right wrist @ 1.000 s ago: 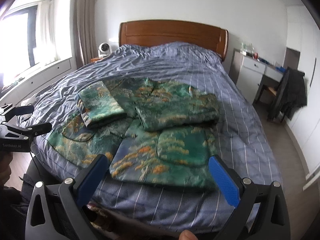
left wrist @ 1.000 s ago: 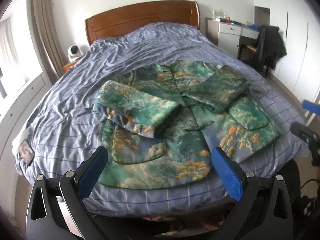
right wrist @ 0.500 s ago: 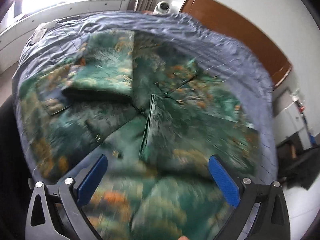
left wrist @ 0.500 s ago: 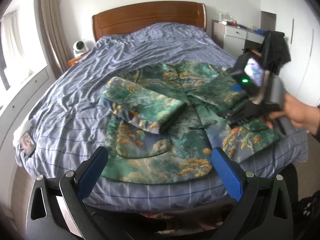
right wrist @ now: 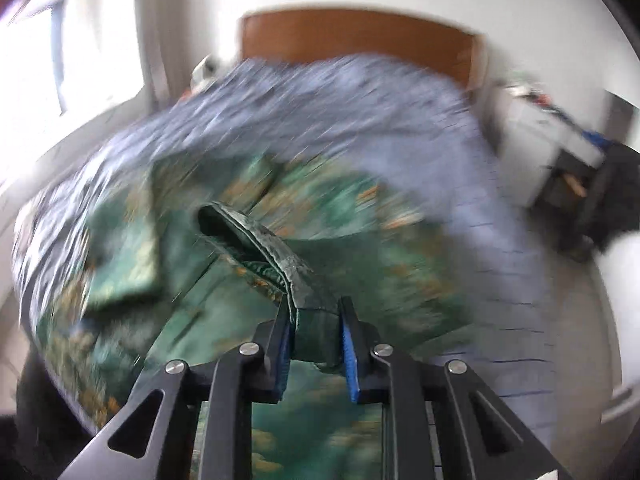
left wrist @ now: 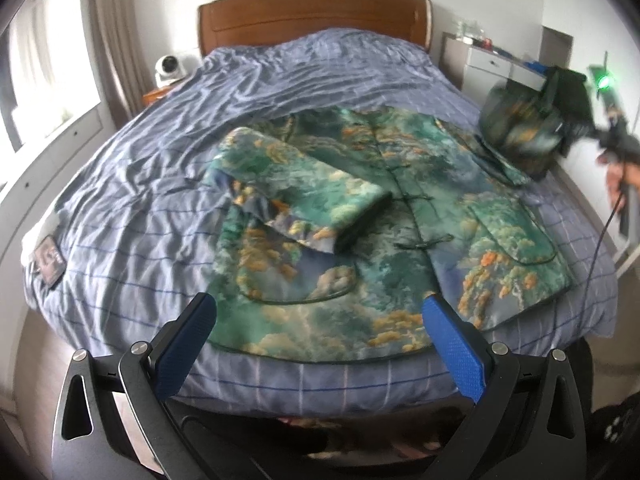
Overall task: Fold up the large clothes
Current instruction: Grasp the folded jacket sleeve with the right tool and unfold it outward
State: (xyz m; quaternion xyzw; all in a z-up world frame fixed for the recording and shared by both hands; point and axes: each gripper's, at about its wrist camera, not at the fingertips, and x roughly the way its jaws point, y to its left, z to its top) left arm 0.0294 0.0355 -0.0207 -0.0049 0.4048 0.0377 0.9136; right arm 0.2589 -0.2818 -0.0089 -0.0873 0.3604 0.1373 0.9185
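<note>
The right claw (right wrist: 314,334), its jaws just having closed, grips the jacket's (left wrist: 360,216) sleeve cuff (right wrist: 280,264) at the bed's (left wrist: 120,208) right side, with the body stretching leftward toward the wide-open left claw (left wrist: 320,344).

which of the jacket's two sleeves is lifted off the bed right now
The sleeve clamped by its cuff in the right gripper, whose jaws have just closed on it. The other sleeve lies folded flat across the jacket, untouched.
</note>
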